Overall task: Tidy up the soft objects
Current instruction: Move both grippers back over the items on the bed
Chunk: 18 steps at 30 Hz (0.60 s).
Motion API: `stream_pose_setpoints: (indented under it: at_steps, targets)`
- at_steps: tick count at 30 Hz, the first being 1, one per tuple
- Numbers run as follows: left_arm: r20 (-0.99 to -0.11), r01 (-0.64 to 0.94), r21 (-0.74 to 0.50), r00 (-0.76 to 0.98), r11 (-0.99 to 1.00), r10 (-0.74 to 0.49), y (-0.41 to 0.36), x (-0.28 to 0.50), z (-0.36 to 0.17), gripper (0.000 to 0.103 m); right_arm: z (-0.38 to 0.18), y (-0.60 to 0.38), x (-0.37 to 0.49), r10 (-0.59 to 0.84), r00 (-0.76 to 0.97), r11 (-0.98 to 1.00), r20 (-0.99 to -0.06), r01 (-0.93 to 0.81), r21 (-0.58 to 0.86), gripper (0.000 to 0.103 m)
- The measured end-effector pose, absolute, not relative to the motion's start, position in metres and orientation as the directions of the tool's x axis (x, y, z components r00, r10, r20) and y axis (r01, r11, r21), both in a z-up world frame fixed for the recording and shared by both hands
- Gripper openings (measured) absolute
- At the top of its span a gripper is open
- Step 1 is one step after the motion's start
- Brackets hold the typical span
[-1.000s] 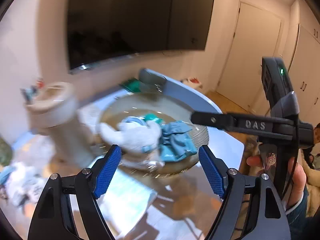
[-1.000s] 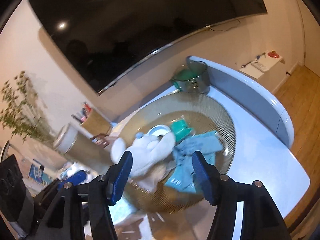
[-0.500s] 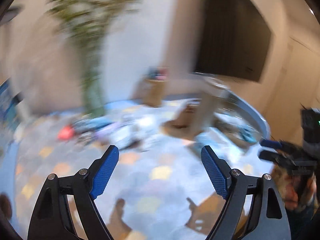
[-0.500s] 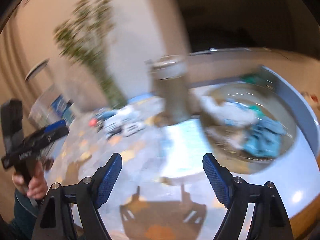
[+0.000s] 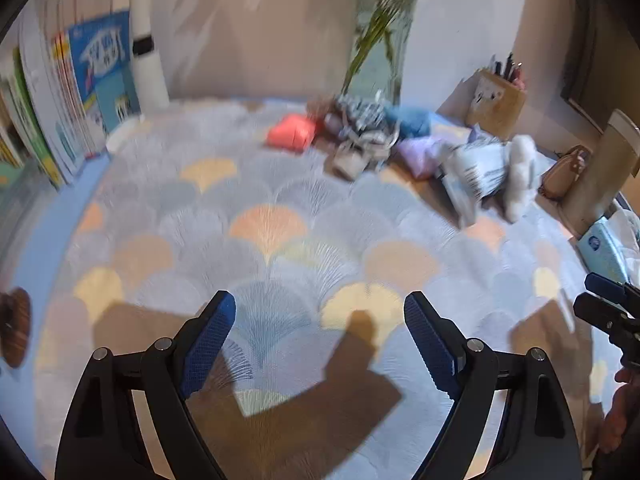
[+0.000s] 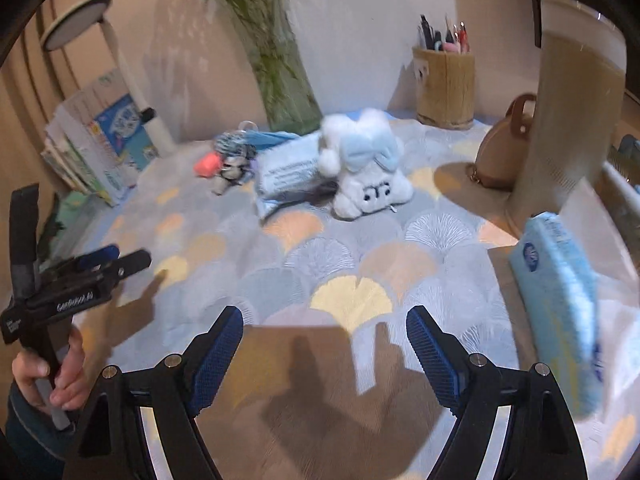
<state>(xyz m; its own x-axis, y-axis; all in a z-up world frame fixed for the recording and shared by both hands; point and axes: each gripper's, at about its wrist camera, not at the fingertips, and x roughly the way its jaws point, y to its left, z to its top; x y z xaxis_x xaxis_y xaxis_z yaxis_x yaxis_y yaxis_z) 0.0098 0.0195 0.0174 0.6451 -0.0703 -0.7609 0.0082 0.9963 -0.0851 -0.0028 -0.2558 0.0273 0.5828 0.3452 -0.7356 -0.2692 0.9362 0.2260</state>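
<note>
A tabletop covered by a cloth [image 6: 336, 264] printed with grey, peach and yellow fan shapes fills both views, backed by a pale wall. Along the far edge stand a glass vase [image 6: 284, 80] of green stems, a wooden pen holder [image 6: 445, 88], a white lamp [image 6: 132, 76] and, at far left, upright books [image 5: 60, 92]. A tall beige cylinder [image 6: 572, 104] rises at right with a brown handbag [image 6: 508, 152] beside it and a blue tissue pack [image 6: 560, 304] nearer. The soft objects lie in a loose far cluster: a white plush toy [image 6: 366, 168] touching a pale blue packet [image 6: 288, 172], then a patterned bundle [image 5: 360, 120] and a coral pouch [image 5: 292, 132] further left. The left gripper [image 5: 320, 336] and right gripper [image 6: 324, 344] both hover over bare cloth, jaws spread wide after just opening, nothing between them, with clear cloth between them and the cluster.
</note>
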Motion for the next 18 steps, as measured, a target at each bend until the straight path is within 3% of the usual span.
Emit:
stream_pose_setpoints:
  at_steps: [5, 18]
  targets:
    - [-0.779, -0.017, -0.079, 0.624, 0.997, -0.051, 0.020, 0.010, 0.008, 0.086, -0.001, -0.255, 0.013, 0.300, 0.562, 0.952, -0.771, -0.224, 0.207, 0.083]
    - [-0.786, 0.051, -0.013, 0.617, 0.999, -0.042, 0.006, 0.009, 0.010, 0.086, -0.003, -0.261, 0.014, 0.300, 0.566, 0.953, -0.768, -0.202, 0.223, 0.084]
